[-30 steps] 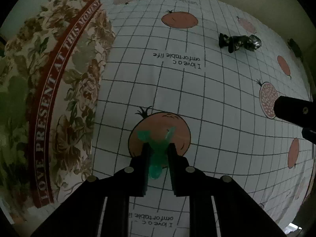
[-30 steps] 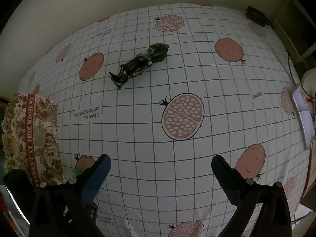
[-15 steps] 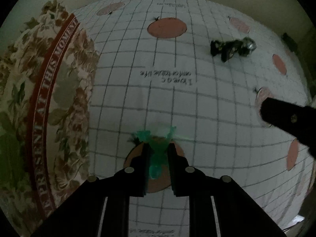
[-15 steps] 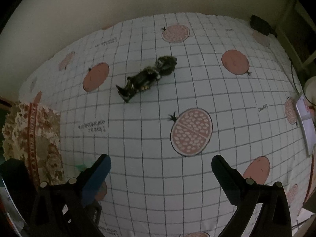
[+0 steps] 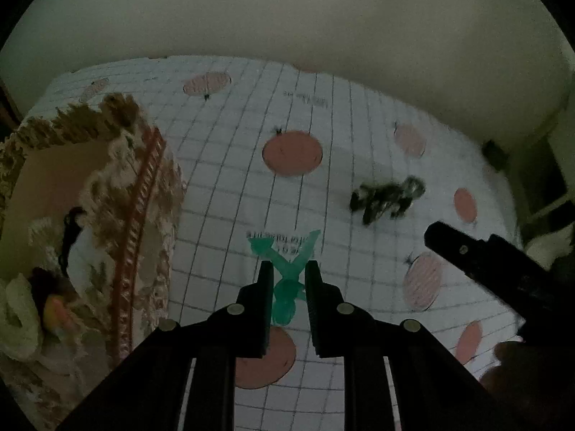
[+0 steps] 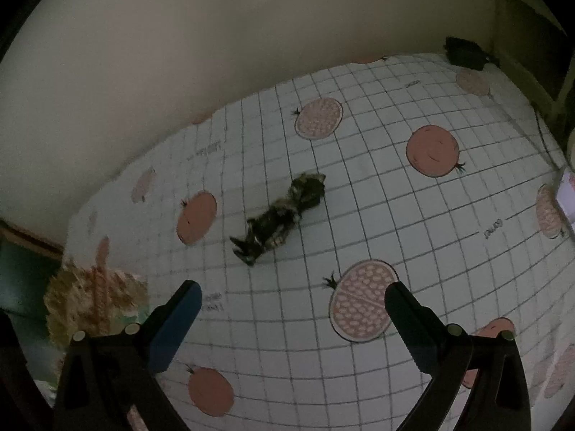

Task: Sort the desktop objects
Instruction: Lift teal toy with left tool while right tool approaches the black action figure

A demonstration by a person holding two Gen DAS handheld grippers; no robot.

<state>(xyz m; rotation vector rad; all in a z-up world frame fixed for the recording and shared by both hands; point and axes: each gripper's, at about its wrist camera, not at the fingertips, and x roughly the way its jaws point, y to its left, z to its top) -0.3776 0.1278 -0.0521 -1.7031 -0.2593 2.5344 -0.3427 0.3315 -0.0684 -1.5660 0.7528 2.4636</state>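
My left gripper (image 5: 287, 269) is shut on a small green toy figure (image 5: 285, 280) and holds it above the tablecloth, its two legs sticking out past the fingertips. A dark toy figure (image 6: 280, 215) lies on the cloth, ahead of my right gripper (image 6: 293, 309), which is open and empty above the cloth. The dark figure also shows in the left wrist view (image 5: 386, 197), to the upper right. The floral storage box (image 5: 107, 215) stands at the left, with small items inside. The right gripper's finger (image 5: 478, 255) shows at the right of the left wrist view.
The table is covered by a white grid cloth with pomegranate prints (image 6: 363, 312). A wall runs behind the table. A dark object (image 6: 463, 52) sits at the far right corner. A white item (image 6: 567, 194) lies at the right edge.
My left gripper has lifted the green figure up off the cloth and tilted upward; the box's inside has come into view. My right gripper has also tilted upward, still open.
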